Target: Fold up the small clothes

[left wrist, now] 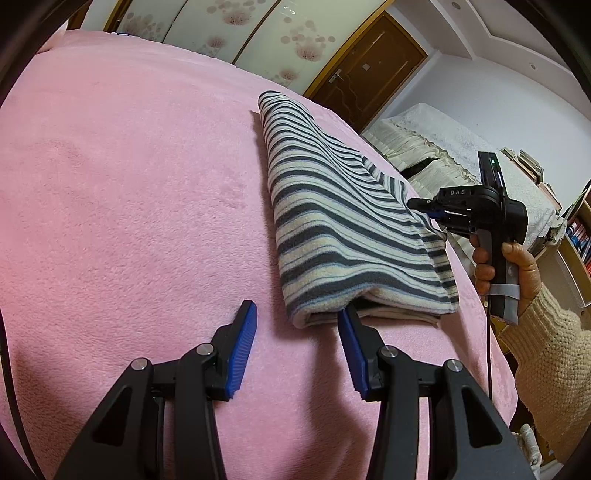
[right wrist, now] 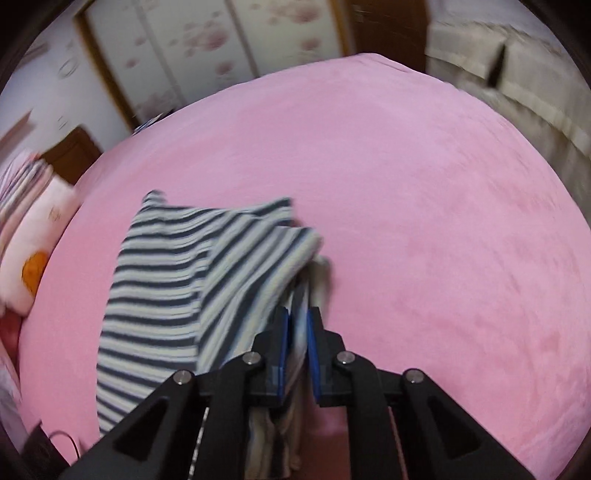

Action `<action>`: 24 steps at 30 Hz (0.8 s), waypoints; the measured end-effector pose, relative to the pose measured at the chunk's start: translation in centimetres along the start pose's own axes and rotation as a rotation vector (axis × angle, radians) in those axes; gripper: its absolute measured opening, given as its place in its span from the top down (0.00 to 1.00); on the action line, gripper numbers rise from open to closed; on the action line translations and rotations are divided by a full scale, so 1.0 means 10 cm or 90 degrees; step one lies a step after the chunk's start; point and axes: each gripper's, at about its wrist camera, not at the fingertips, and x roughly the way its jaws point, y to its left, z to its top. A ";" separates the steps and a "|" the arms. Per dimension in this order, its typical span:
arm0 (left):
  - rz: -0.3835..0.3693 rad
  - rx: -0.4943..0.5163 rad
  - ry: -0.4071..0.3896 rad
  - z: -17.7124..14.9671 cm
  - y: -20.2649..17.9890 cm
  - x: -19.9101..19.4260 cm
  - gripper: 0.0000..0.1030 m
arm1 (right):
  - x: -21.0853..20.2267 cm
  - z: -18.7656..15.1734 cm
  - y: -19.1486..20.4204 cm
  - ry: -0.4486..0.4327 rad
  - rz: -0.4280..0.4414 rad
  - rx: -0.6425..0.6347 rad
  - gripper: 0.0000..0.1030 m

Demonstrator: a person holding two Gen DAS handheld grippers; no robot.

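A striped garment (left wrist: 343, 229), white with dark grey and pale blue bands, lies on the pink bed cover (left wrist: 129, 203), folded into a long shape. My left gripper (left wrist: 297, 314) is open and empty just in front of its near folded end. My right gripper (left wrist: 424, 208) is shut on the garment's right edge and lifts it off the bed. In the right wrist view the right gripper (right wrist: 298, 314) pinches a bunch of the striped garment (right wrist: 177, 280) between its blue pads (right wrist: 283, 325); that view is motion-blurred.
The bed's right edge (left wrist: 476, 295) runs close to the garment. Beyond it stand a lace-covered piece of furniture (left wrist: 436, 147) and a bookshelf (left wrist: 580, 236). Pillows (right wrist: 33, 251) lie at the left in the right wrist view. A wardrobe (left wrist: 229, 29) stands behind.
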 end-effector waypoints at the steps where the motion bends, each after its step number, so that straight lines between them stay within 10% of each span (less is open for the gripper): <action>1: 0.001 0.000 0.001 0.00 0.00 0.00 0.57 | 0.00 -0.01 -0.03 -0.002 0.007 0.011 0.90; 10: 0.002 0.002 0.003 0.01 -0.01 0.02 0.57 | -0.02 -0.05 -0.14 0.065 0.108 0.052 0.79; 16: 0.008 0.005 0.004 0.01 -0.02 0.03 0.57 | -0.07 -0.27 0.07 0.093 0.075 -0.021 0.72; 19: 0.013 0.008 0.006 0.02 -0.05 0.05 0.57 | -0.13 -0.34 0.09 0.056 0.034 -0.056 0.99; 24: 0.027 0.016 0.011 0.08 -0.13 -0.01 0.52 | -0.06 -0.44 -0.07 0.071 -0.004 -0.025 0.97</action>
